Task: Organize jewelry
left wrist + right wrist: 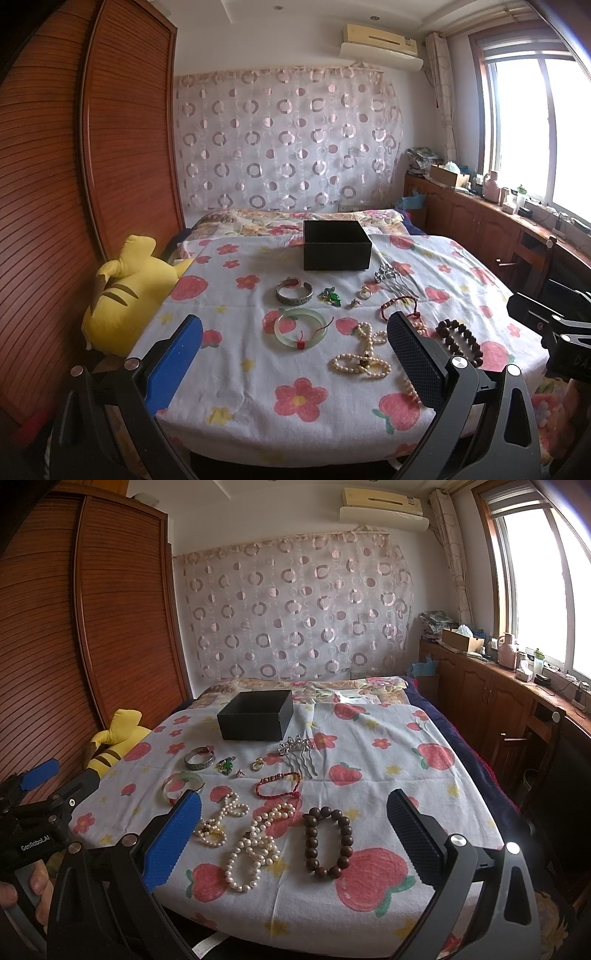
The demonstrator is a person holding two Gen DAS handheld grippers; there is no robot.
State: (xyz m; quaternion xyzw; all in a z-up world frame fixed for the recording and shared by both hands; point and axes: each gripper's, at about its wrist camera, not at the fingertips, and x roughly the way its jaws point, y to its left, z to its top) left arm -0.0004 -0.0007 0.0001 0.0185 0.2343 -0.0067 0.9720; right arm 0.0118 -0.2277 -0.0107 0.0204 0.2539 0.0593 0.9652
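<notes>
Lying on a bed cover (pixel 388 812) with red fruit and flower prints, many pieces of jewelry wait in front of a black box (pixel 255 720), which is open at the top and stands at the far part of the cover. Just before the box, on its right, there is a silver hair comb (pixel 299 755). Before the box, on its left, lies a silver bangle (pixel 199 759), and between this bangle and the comb are a green pendant (pixel 225 766), a small ring (pixel 257 764) and a tiny silver piece (pixel 240 773). Nearer than the bangle lies a pale green bangle (pixel 300 328). A red cord bracelet (pixel 279 784) lies nearer than the comb. Well apart from the box, at the near side, are pearl strands (pixel 251 849) and a bracelet of dark wooden beads (pixel 327 843), just beside each other.

The left gripper (pixel 295 354) is above the near edge of the cover with its fingers (pixel 177 362) wide apart and nothing between them. The right gripper (pixel 293 834) is over the pearls and wooden beads, its fingers (pixel 173 845) also wide apart and empty. A yellow plush toy (pixel 122 295) lies far left of the box, beside a wooden wardrobe (pixel 55 184).
</notes>
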